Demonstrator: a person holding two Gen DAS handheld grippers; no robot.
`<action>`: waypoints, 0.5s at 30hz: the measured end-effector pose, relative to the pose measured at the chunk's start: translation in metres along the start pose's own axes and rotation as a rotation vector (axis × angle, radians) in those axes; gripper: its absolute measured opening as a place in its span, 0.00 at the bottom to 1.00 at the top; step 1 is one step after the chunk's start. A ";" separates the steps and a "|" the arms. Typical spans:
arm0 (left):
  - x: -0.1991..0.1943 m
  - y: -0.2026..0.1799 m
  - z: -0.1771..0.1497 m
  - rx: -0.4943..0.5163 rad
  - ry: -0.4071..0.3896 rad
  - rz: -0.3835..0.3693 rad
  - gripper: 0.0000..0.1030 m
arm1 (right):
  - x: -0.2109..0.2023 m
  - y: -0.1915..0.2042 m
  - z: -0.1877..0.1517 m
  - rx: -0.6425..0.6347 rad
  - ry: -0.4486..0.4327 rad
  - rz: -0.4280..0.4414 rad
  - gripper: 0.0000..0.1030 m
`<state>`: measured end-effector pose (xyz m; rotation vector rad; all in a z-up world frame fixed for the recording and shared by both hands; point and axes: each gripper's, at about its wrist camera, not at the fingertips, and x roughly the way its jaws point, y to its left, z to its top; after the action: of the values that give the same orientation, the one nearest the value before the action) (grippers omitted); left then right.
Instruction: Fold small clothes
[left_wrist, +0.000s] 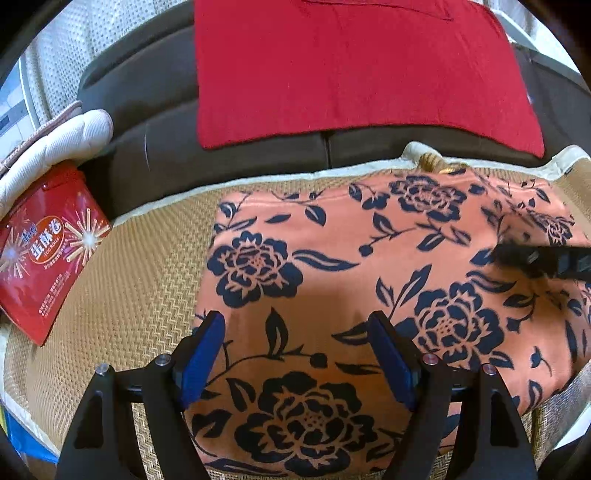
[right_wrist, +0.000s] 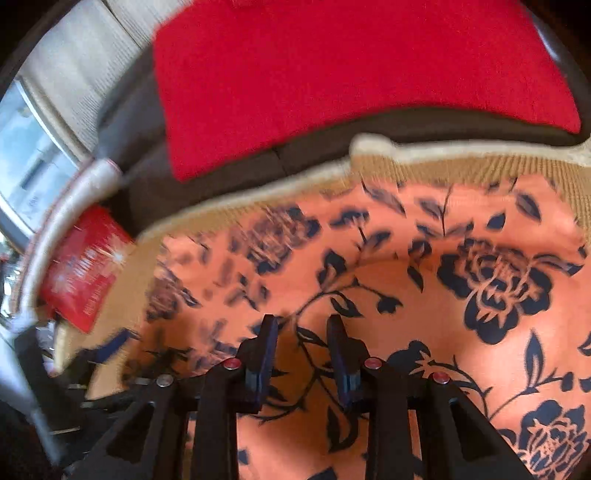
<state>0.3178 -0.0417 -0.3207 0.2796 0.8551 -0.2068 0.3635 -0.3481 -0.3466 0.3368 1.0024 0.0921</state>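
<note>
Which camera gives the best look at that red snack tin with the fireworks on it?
The left wrist view. There the red snack tin is sharp, with its firework pattern and label showing, beside the woven mat. The right wrist view shows the tin only as a small, motion-blurred red shape at the left edge.

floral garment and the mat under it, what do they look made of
Floral garment: looks like thin, soft woven cloth, matte; it lies flat with faint creases and a printed dark pattern. Mat: seems woven straw or rattan, given its fine tan herringbone texture, with a cream fabric border.

Both wrist views look steeply down, close over the floral cloth.
</note>
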 end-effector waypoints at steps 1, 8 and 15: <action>-0.001 -0.001 0.001 -0.001 -0.007 -0.001 0.78 | 0.007 -0.001 0.000 0.004 0.018 -0.010 0.31; -0.011 0.000 0.006 -0.002 -0.038 0.012 0.78 | 0.010 -0.003 0.003 0.008 0.017 0.009 0.32; -0.017 -0.002 0.007 -0.008 -0.059 0.032 0.78 | 0.009 -0.008 0.002 0.028 0.011 0.033 0.32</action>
<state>0.3115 -0.0446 -0.3041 0.2780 0.7926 -0.1806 0.3693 -0.3537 -0.3552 0.3789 1.0097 0.1095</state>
